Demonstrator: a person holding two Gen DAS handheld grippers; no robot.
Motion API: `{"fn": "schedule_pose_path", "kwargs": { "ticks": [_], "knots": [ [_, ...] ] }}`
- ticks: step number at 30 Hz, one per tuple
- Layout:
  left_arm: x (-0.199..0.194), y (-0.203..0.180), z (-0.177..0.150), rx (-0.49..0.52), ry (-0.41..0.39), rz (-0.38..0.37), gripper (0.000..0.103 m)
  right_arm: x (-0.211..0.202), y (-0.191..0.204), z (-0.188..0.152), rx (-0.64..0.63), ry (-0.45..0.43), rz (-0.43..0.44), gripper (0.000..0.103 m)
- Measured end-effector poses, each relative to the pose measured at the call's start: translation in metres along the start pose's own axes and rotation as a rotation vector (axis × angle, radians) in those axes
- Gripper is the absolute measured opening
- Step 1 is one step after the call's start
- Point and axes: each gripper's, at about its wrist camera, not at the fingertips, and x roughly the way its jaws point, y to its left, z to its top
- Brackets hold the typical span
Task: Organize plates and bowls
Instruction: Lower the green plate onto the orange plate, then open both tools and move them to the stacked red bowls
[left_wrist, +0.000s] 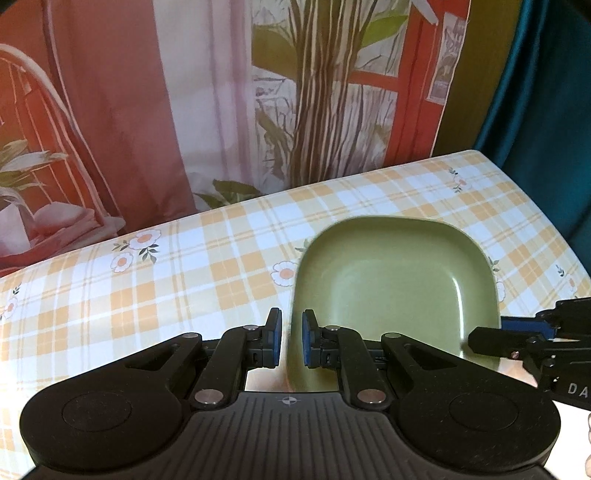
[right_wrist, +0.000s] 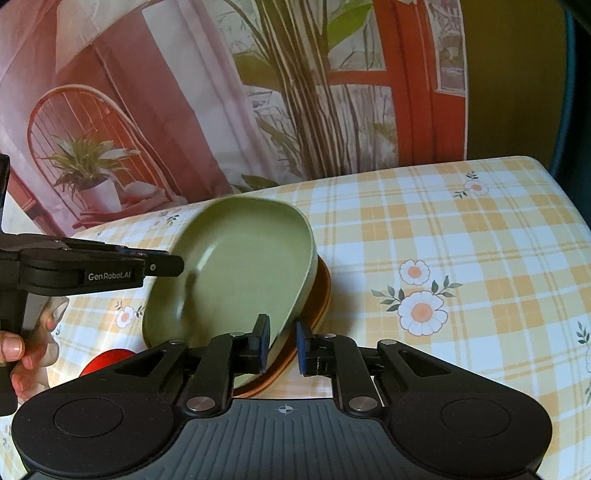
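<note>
A green square plate (left_wrist: 395, 280) is held tilted above the table, its rim between the pads of my left gripper (left_wrist: 291, 338). My right gripper (right_wrist: 280, 343) has its jaws around the plate's other edge (right_wrist: 243, 269). In the right wrist view the green plate leans over a brown plate (right_wrist: 317, 306) lying on the table. The left gripper shows at the left of the right wrist view (right_wrist: 162, 264), its fingers on the green rim. The right gripper shows at the right edge of the left wrist view (left_wrist: 491, 338).
The table has a yellow checked floral cloth (right_wrist: 461, 258). A red object (right_wrist: 107, 360) lies near the brown plate, mostly hidden by my right gripper. A printed curtain (left_wrist: 221, 92) hangs behind the table's far edge.
</note>
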Motion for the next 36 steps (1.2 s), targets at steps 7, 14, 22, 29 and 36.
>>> {"fn": "schedule_pose_path", "kwargs": {
  "ticks": [7,14,22,29,36],
  "knots": [
    [0.0023,0.0022,-0.0012,-0.016,0.008,0.000,0.012,-0.0003,-0.0016,-0.0004,-0.002,0.004,-0.003,0.015],
    [0.0015,0.0022,-0.0006,-0.017,0.005,0.004,0.013,-0.0058,-0.0023,0.0003,-0.020,-0.011,-0.015,0.019],
    [0.0001,0.0028,-0.0014,-0.026,0.002,-0.002,0.013,-0.0063,0.0002,0.0003,-0.046,-0.019,-0.014,0.013],
    [-0.0006,0.0021,-0.0015,-0.030,0.004,-0.005,0.013,-0.0004,-0.0011,-0.0014,-0.042,0.001,-0.011,0.012],
    [0.0001,0.0019,-0.0031,-0.030,0.010,-0.002,0.013,0.0019,-0.0018,-0.0014,-0.039,0.006,-0.015,0.012]
  ]
}}
